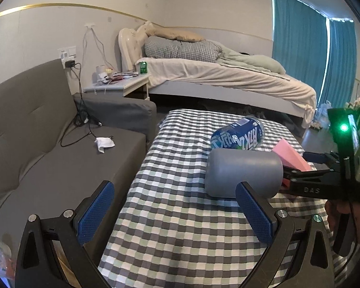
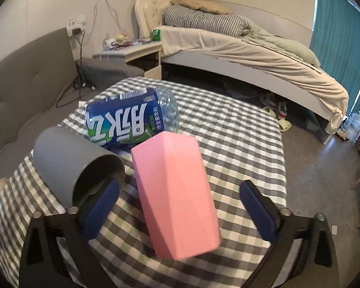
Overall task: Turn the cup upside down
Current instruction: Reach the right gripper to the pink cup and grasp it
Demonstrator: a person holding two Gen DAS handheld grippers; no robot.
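A grey cup (image 1: 243,172) lies on its side on the checked table (image 1: 180,216); its open mouth faces my right gripper (image 2: 180,204) and shows in the right wrist view (image 2: 76,165). My right gripper is open, its left finger (image 2: 100,206) at the cup's mouth. A pink faceted cup (image 2: 175,192) lies on its side between the right fingers, touching neither pad; it also shows in the left wrist view (image 1: 291,154). My left gripper (image 1: 177,212) is open and empty, just in front of the grey cup.
A blue-labelled plastic bottle (image 2: 129,117) lies on its side behind the cups. A grey sofa (image 1: 47,144) runs along the left of the table. A bed (image 1: 228,76) and nightstand (image 1: 122,84) stand beyond. The table's right edge drops to the floor.
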